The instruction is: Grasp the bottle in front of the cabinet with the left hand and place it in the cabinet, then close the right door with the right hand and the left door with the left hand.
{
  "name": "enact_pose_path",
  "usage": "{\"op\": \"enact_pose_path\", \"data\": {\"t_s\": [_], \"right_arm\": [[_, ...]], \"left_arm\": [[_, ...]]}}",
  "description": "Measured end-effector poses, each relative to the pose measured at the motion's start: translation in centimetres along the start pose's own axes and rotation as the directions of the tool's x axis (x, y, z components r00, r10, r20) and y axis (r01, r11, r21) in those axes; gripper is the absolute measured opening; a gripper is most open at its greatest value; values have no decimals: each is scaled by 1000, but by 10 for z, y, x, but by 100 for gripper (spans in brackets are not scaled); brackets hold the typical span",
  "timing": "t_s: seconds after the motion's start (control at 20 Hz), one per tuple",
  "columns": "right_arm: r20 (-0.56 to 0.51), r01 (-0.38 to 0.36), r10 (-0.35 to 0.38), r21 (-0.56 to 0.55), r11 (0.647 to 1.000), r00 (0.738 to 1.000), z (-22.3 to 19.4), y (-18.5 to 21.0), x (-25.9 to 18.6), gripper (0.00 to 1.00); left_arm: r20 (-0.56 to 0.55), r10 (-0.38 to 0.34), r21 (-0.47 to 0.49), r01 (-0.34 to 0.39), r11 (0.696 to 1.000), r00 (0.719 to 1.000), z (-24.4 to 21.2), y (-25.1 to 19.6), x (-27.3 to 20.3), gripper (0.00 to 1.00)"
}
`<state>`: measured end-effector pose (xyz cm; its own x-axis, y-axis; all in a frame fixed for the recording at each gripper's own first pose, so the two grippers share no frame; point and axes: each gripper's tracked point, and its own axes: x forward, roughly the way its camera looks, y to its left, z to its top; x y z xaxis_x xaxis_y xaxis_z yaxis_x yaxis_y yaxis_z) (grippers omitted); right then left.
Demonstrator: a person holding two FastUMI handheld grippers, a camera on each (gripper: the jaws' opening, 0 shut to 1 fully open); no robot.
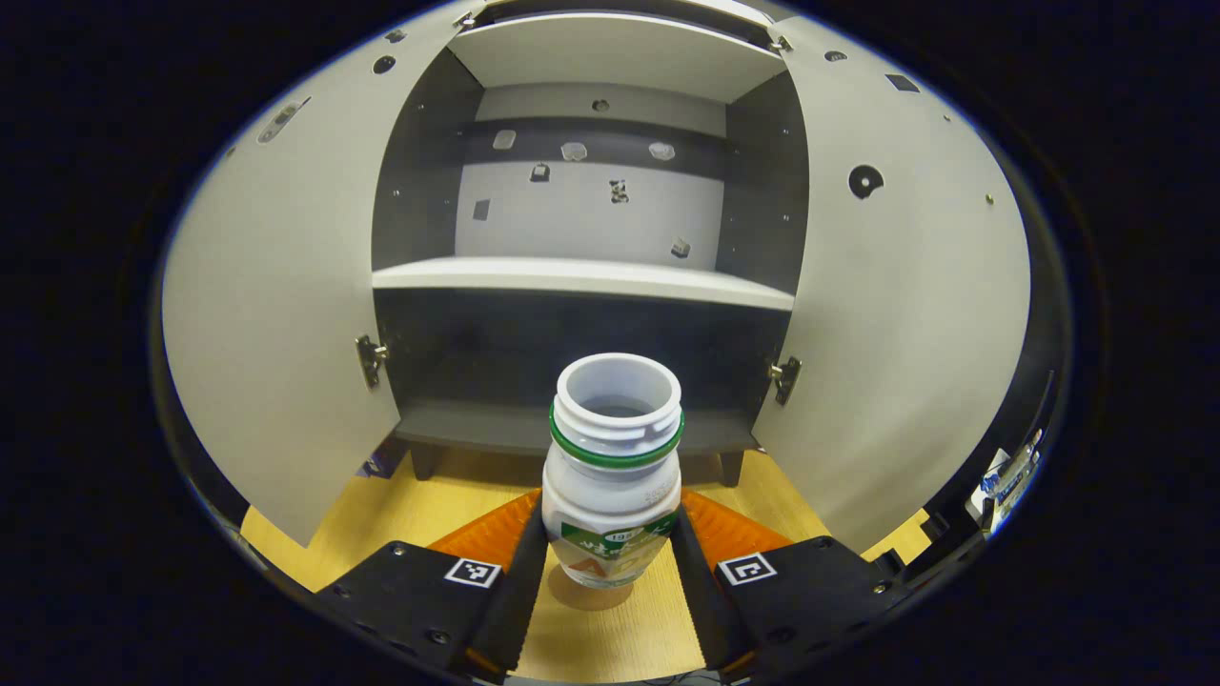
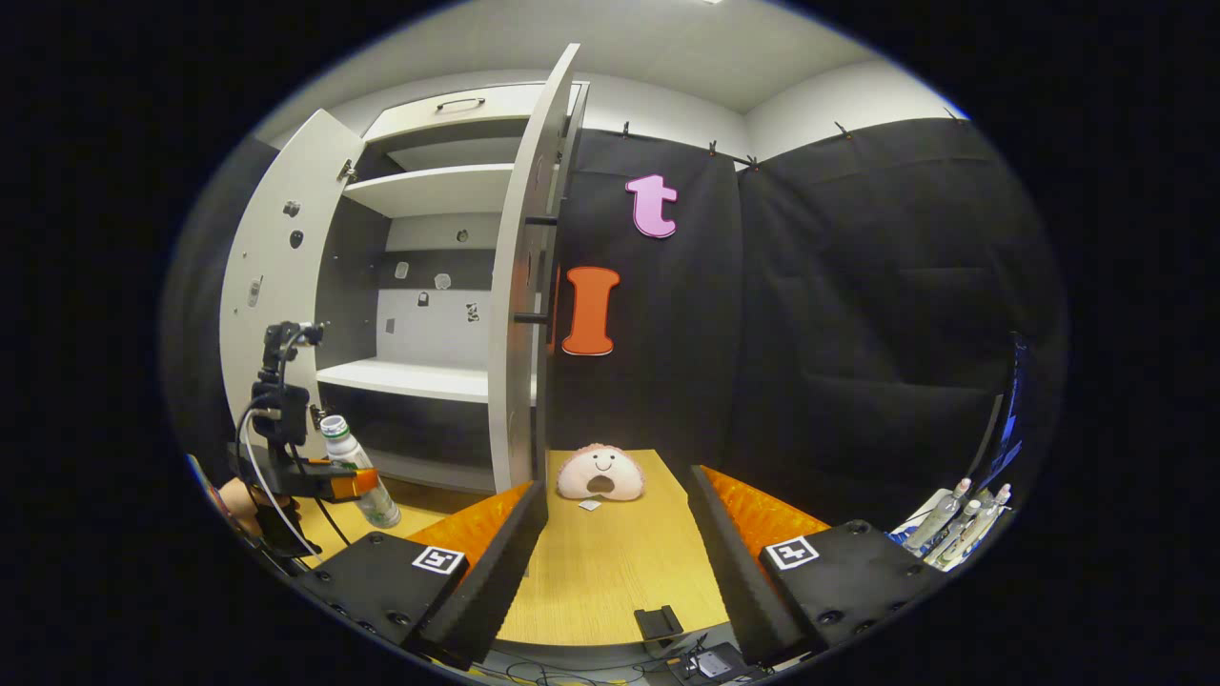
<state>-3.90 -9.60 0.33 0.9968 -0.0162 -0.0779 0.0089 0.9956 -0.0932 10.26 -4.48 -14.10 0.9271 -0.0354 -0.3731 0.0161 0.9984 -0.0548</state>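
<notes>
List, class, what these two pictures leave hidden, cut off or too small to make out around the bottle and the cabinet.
- Left gripper view: the bottle base is covered by the fingers of the left hand-held gripper; whether it is lifted is unclear.
- Left gripper view: the cabinet lower compartment is too dark to see into.
- Right gripper view: the right door stands edge-on, hiding part of the inside.
- Right gripper view: the bottles at the table's edge are too small.

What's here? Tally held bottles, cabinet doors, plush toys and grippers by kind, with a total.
Bottle, held: 1
Doors: 2, left door, right door
Plush toy: 1
Grippers: 2, left gripper, right gripper
Total: 6
</notes>
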Motion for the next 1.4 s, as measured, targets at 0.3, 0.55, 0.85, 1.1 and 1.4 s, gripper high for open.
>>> {"op": "enact_pose_path", "data": {"t_s": [0.3,0.55,0.85,1.1,1.4], "right_arm": [[54,-42,42,1,999,998,15,-11,-9,98],[70,-7,8,-7,1000,998,24,-12,-1,98],[102,112,-114,23,993,988,28,5,16,94],[81,159,-161,26,987,984,25,22,26,94],[80,215,-217,29,976,973,32,22,36,94]], "left_arm": [[88,1,-30,2,1000,996,71,0,-33,69],[93,-64,-12,65,998,994,105,-5,-24,68],[136,-150,75,141,987,979,154,1,21,68],[163,-199,96,186,978,966,195,7,64,68],[140,-218,81,209,975,966,226,20,118,68]]}}
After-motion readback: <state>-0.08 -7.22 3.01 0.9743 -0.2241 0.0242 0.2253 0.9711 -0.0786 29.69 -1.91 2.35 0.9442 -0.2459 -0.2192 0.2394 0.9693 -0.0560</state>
